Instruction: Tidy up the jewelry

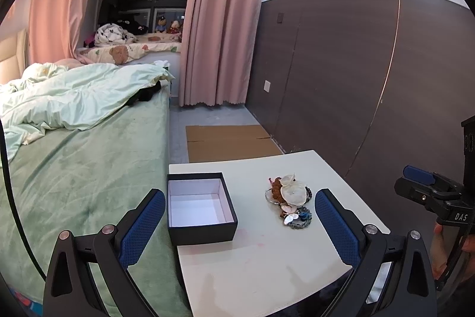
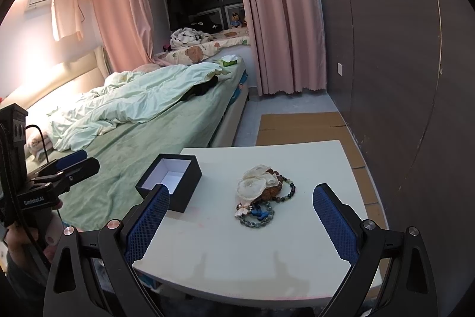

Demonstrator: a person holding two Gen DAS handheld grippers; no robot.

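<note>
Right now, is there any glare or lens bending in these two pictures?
Left wrist view: the wall panel seam bows into a curve, and black corners ring the picture; light is soft, with faint finger shadows on the table. Right wrist view: a bright warm glow washes out the headboard at left; the jewelry pile stays sharp.

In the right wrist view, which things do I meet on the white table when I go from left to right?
Open black box → pile of jewelry, both on the white table.
</note>
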